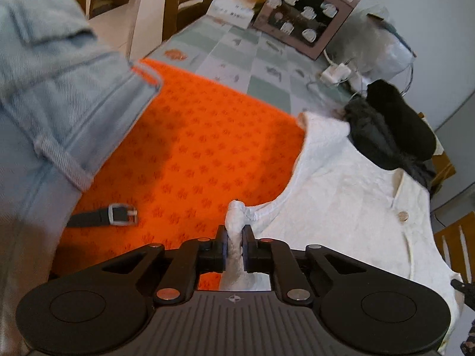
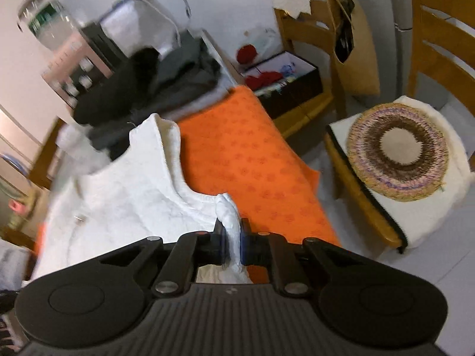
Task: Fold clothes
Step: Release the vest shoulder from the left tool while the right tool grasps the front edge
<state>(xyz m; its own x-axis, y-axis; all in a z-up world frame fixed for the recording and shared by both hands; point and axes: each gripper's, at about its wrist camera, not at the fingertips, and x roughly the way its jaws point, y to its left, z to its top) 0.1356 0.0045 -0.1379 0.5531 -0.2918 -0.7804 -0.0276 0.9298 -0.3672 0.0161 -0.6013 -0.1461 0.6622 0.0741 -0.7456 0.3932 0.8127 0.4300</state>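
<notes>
Left wrist view: left gripper [image 1: 235,238] clamped on bunched edge of white textured cotton shirt [image 1: 341,190], lying on orange patterned cloth [image 1: 193,148]. Right gripper [image 2: 232,237] likewise pinches shirt fabric.

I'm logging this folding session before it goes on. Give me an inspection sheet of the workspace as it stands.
Surface: orange patterned cloth over a checked tablecloth.
Job's things: white garment spread flat; light blue jeans at the left edge.
Clutter: black belt, dark clothes pile, photo frame.
Grippers: left hand-held gripper and right hand-held gripper each shut on a bunched garment edge.
Cables: white charger and cord.
Surroundings: wooden chairs, woven mat on a seat.
</notes>
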